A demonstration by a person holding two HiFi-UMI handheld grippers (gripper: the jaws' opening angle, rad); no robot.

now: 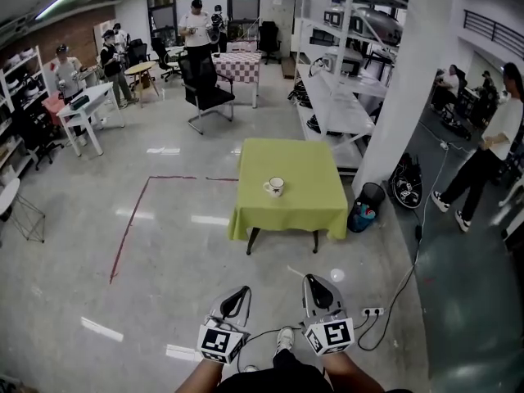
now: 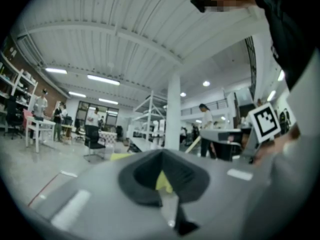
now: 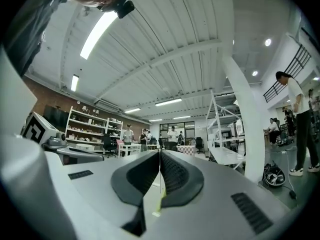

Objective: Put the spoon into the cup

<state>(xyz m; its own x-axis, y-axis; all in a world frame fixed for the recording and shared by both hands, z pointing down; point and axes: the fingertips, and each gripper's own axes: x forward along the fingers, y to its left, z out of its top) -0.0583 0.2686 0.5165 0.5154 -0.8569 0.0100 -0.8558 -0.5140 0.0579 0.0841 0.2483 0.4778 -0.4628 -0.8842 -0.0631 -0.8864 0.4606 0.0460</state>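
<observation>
A white cup (image 1: pixel 276 186) stands near the middle of a small table with a green cloth (image 1: pixel 286 211), a few steps ahead of me. At this distance I cannot make out a spoon. Both grippers are held low in front of me, well short of the table and pointing level toward it. My left gripper (image 1: pixel 242 290) (image 2: pixel 162 156) has its jaws together and nothing in them; a sliver of the green cloth (image 2: pixel 163 181) shows past them. My right gripper (image 1: pixel 312 278) (image 3: pixel 160 156) is likewise shut and empty.
A white column (image 1: pixel 409 97) and metal shelving (image 1: pixel 336 97) stand right of the table, with a bag (image 1: pixel 364 215) at the column's foot. A power strip and cable (image 1: pixel 372 311) lie on the floor by my right side. A black chair (image 1: pixel 205 88) and several people are farther off.
</observation>
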